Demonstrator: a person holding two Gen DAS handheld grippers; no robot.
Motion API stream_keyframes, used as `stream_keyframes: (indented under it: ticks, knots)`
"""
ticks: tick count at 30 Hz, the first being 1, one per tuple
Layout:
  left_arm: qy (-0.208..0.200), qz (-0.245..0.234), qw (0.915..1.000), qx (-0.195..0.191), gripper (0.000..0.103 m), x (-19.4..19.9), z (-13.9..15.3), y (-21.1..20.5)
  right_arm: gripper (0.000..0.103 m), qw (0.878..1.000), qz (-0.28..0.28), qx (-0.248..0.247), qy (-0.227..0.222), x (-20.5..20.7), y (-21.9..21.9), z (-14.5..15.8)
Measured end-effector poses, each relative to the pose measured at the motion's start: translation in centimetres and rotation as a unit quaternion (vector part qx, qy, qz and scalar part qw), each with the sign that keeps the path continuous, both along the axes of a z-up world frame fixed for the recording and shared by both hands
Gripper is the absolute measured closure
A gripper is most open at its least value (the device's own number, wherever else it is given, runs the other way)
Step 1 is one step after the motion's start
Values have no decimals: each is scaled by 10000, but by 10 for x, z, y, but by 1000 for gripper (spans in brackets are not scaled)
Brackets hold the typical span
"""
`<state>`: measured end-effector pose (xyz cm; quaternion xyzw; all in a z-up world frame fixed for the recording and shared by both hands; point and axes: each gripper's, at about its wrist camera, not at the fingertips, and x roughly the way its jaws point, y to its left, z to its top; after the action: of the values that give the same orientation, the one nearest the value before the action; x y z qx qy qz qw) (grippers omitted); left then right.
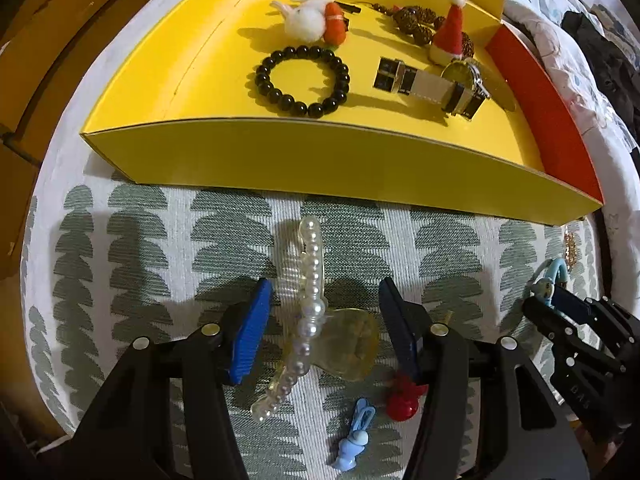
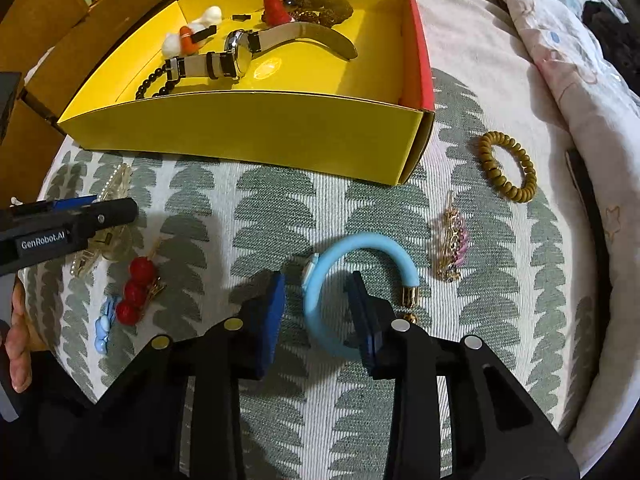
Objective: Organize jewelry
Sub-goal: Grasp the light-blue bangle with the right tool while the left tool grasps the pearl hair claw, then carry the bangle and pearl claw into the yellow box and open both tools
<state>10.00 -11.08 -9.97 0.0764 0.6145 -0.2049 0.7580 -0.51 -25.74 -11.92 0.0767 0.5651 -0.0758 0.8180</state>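
A yellow box (image 1: 304,156) holds a black bead bracelet (image 1: 303,80), a watch (image 1: 436,82), felt charms and brown beads. On the patterned cloth, my left gripper (image 1: 324,300) is open around a pearl hair claw (image 1: 310,304); whether the pads touch it I cannot tell. My right gripper (image 2: 316,296) is open, with the left side of a light blue bangle (image 2: 316,312) between its fingers; its right finger stands inside the ring. The box (image 2: 248,128) and the left gripper (image 2: 76,204) also show in the right wrist view.
On the cloth lie a red bead clip (image 2: 136,292), a small blue rabbit clip (image 1: 354,440), a gold and pink brooch (image 2: 454,244) and a mustard coil hair tie (image 2: 508,166). Cardboard boxes stand at left, bedding at right.
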Motion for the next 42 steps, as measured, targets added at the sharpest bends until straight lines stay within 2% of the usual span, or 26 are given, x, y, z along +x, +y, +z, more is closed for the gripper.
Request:
stream_keyframes:
  ticks: [5, 6, 7, 8, 16, 21, 30, 35, 42]
  knots:
    - [-13, -39, 10000, 67, 58, -2, -4, -1, 74, 9997, 36, -252, -28, 3, 6, -3]
    - [-5, -31, 10000, 51, 59, -1, -6, -1, 77, 9996, 43, -284, -40, 3, 7, -3]
    - [2, -28, 10000, 34, 63, -1, -6, -1, 86, 9995, 68, -313, -66, 4, 8, -2]
    - [9, -27, 10000, 23, 65, -1, -6, -1, 87, 9994, 75, -344, -68, 4, 10, -2]
    - [109, 4, 9999, -123, 65, -4, 0, 5, 91, 9996, 173, -201, -77, 0, 14, 3]
    - [-40, -17, 9998, -219, 65, -9, 26, 16, 91, 9991, 224, 96, -342, -11, 15, 25]
    - [-400, 166, 9932, -1080, 65, 2, 91, 46, 91, 9928, 277, 476, -1065, -25, 13, 83]
    - [-457, 309, 9898, -1314, 65, 24, 103, 49, 91, 9879, 212, 662, -1385, -13, 3, 106]
    - [-631, 422, 9877, -1370, 65, 55, 107, 41, 91, 9830, 338, 688, -1666, 24, -1, 130]
